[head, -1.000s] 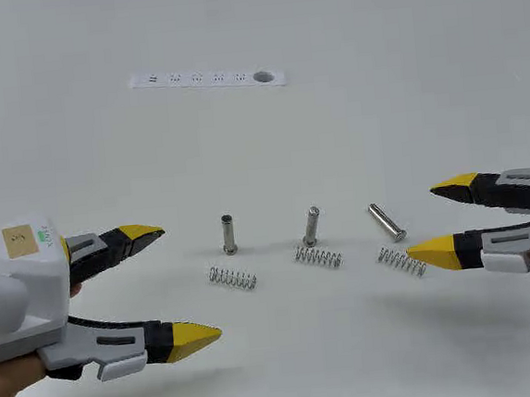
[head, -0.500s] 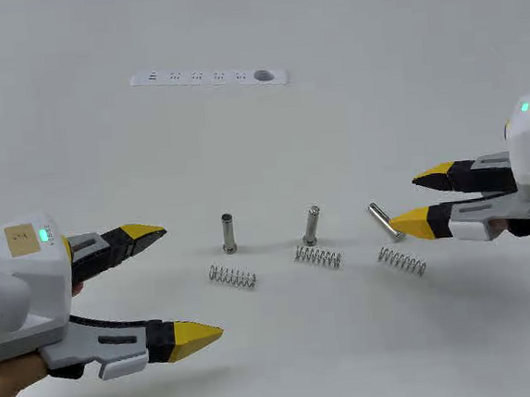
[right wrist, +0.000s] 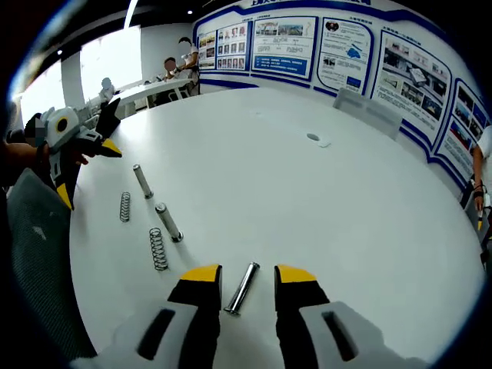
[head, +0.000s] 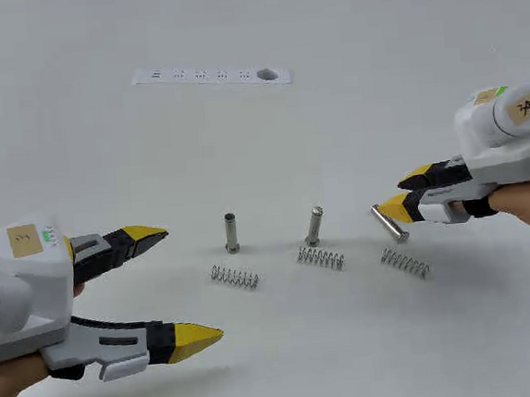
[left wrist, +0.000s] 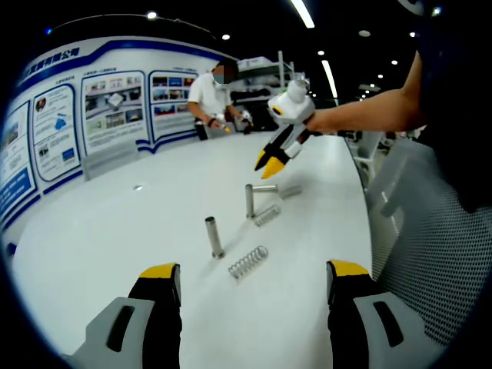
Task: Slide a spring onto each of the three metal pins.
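Yellow-tipped R fingers (right wrist: 201,275): part-spread, one either side of lying pin (right wrist: 241,287); contact can't tell.
L fingers (head: 192,336): spread wide, empty, left of the row.
Lying pin: flat on bench (head: 351,117), R end of row.
Upright pins (head: 231,233) (head: 314,225): two, standing, apart.
Springs (head: 233,276) (head: 320,259) (head: 405,262): three, flat, loose, one just in front of each pin.
Power strip (head: 210,76): far side of bench.

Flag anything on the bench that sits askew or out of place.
The rightmost pin lies flat on its side, while the left pin and middle pin stand upright. The open right tongs straddle it. Nothing else stands out.
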